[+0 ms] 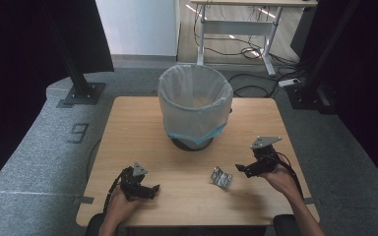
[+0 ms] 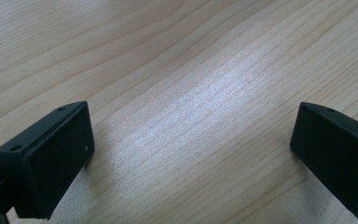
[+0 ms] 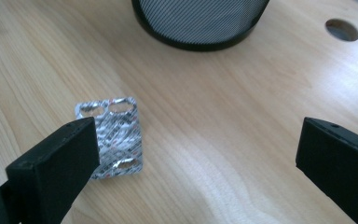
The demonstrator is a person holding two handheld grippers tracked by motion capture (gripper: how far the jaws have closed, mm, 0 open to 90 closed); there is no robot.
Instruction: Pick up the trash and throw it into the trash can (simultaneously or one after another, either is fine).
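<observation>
The crumpled silver foil blister pack (image 3: pixel 114 137) lies flat on the wooden table (image 1: pixel 187 196) near the bag-lined mesh bin (image 1: pixel 195 103), both grippers gaping empty, so the right gripper (image 1: pixel 242 168) should probably straddle an edge, left gripper (image 1: pixel 152 189) idle

Left tool (image 1: pixel 150 189): held low at the near-left, jaws spread wide, nothing between them. Right tool (image 1: pixel 241 169): held at the near-right, pointing left, jaws wide apart; appears slightly raised, though height is hard to judge. Forearms enter from the bottom edge.
</observation>
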